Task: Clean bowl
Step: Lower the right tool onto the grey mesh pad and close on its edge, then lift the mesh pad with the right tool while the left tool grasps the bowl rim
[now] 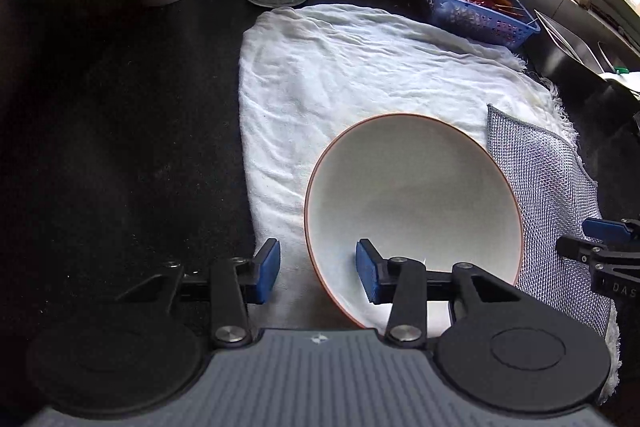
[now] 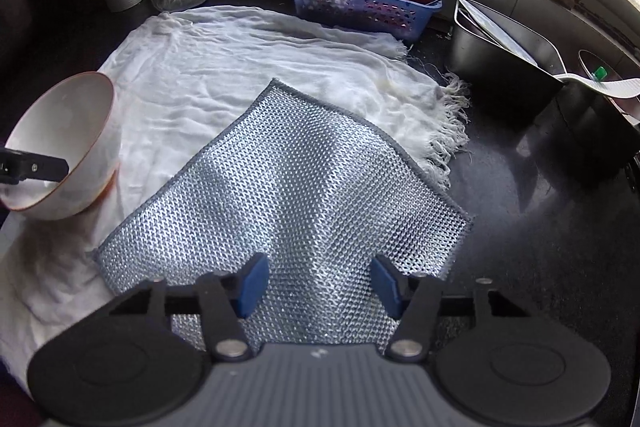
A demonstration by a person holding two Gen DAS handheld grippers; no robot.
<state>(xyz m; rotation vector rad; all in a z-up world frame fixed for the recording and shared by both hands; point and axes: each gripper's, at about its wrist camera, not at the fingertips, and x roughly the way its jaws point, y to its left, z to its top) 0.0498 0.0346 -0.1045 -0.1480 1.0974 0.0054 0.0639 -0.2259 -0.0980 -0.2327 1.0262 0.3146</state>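
Left gripper (image 1: 318, 273) straddles the near rim of the tilted white, orange-edged ceramic bowl (image 1: 412, 195) on the white cloth (image 1: 320, 75), pads not visibly pressing; right gripper (image 2: 316, 287), half-open, brackets the silver mesh scouring cloth (image 2: 288, 187), ungripped—seat both grips before wiping.

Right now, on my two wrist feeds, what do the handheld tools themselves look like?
Both match. The left tool and right tool each have two blue rectangular pads on black linkage arms with round silver pivot bolts. Behind sit two black discs flanking a grey ribbed body with a small white logo. White lettering shows on the right tool's side in the left view. No cables, hands or sleeves are visible.
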